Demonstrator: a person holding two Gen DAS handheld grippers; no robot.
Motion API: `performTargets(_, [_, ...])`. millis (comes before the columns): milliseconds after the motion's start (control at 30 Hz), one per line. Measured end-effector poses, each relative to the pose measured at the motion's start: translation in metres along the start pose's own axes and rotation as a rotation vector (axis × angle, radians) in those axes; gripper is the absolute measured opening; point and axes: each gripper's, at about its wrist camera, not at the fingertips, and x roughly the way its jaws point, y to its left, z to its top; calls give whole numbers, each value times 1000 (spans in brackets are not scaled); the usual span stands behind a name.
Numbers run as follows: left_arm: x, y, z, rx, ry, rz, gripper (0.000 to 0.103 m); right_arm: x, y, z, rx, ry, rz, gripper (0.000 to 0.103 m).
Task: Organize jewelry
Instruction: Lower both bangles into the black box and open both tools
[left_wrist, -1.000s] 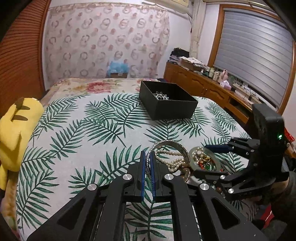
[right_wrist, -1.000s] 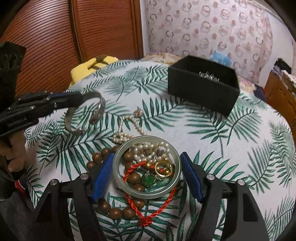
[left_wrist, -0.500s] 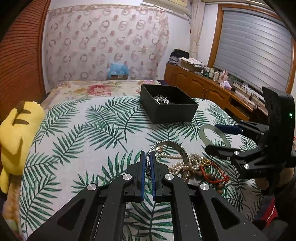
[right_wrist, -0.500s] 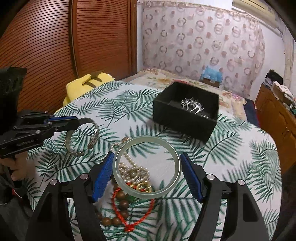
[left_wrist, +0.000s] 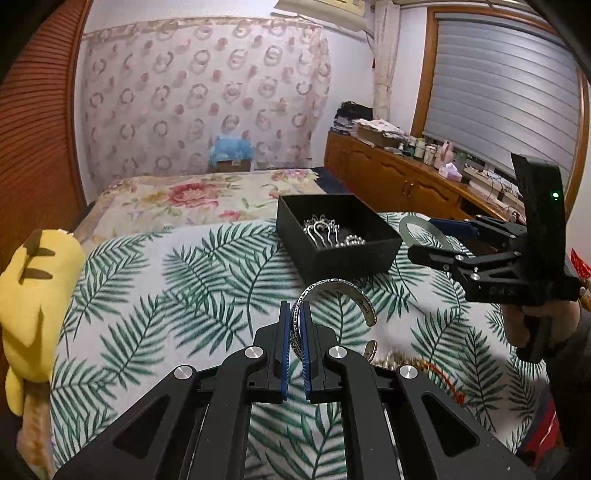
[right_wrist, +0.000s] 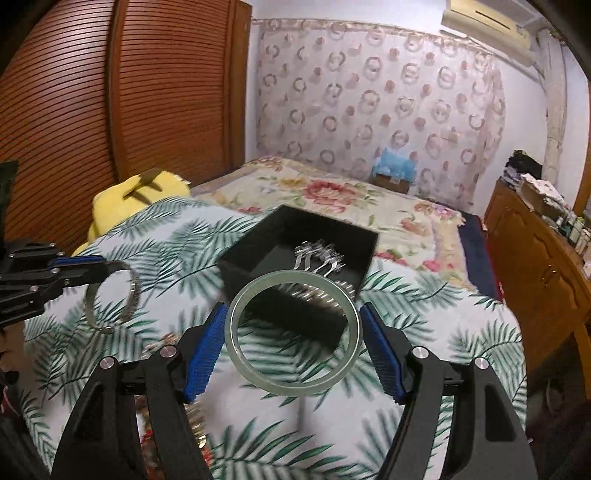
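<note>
My left gripper is shut on a silver cuff bracelet and holds it in the air short of the black box. The cuff also shows in the right wrist view. My right gripper is shut on a pale green jade bangle, held flat just in front of the box. The box holds silver jewelry. The bangle shows right of the box in the left wrist view.
The leaf-print cover lies over the surface. Leftover jewelry lies behind the left gripper's fingers, and low in the right wrist view. A yellow plush sits at the left edge. A wooden cabinet stands to the right.
Both grippers have lifted their pieces off the pile and carried them towards the black box. The box looks nearer in both views.
</note>
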Motion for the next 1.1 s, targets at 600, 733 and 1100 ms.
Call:
performTargets(600, [64, -26, 69, 50, -6, -11, 4, 16, -36, 15, 28, -25, -39, 74])
performTargets(733, [84, -27, 76, 47, 18, -5, 4, 18, -41, 15, 28, -22, -45, 74])
performTargets(1100, [119, -27, 84, 42, 52, 20, 6, 21, -48, 17, 29, -25, -43, 74])
